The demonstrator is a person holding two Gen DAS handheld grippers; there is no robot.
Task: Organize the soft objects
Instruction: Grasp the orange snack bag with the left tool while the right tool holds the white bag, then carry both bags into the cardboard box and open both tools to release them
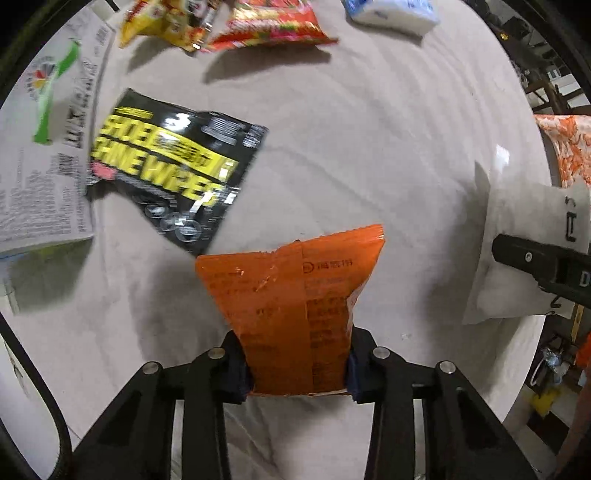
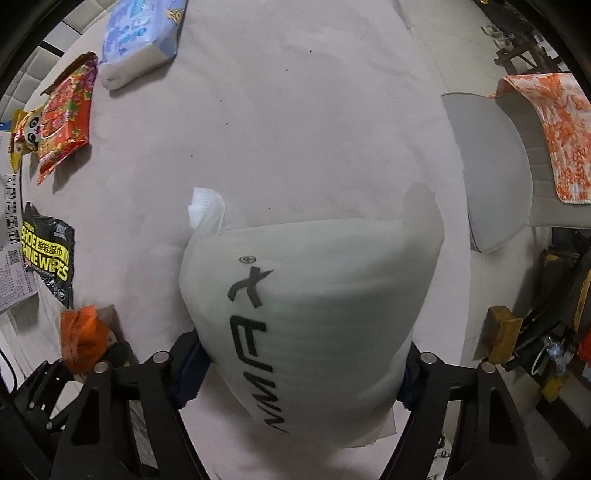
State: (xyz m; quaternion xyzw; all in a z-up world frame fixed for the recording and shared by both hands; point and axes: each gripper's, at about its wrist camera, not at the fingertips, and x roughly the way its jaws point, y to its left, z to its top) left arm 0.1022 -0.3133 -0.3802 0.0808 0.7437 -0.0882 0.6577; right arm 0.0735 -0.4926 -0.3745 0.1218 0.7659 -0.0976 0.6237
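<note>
My left gripper (image 1: 299, 373) is shut on an orange snack packet (image 1: 295, 295) and holds it above the beige cloth surface (image 1: 369, 147). The packet also shows in the right wrist view (image 2: 79, 339). My right gripper (image 2: 303, 376) is shut on a white soft bag with black lettering (image 2: 306, 314), which also shows at the right edge of the left wrist view (image 1: 524, 243). A black and yellow shoe wipes pack (image 1: 173, 166) lies to the left, also in the right wrist view (image 2: 48, 254).
A red snack bag (image 1: 273, 26), a yellow bag (image 1: 162, 26) and a blue-white tissue pack (image 1: 391, 11) lie at the far side. A printed white box (image 1: 40, 155) sits at the left. A grey chair (image 2: 491, 170) with an orange patterned cloth (image 2: 557, 136) stands at the right.
</note>
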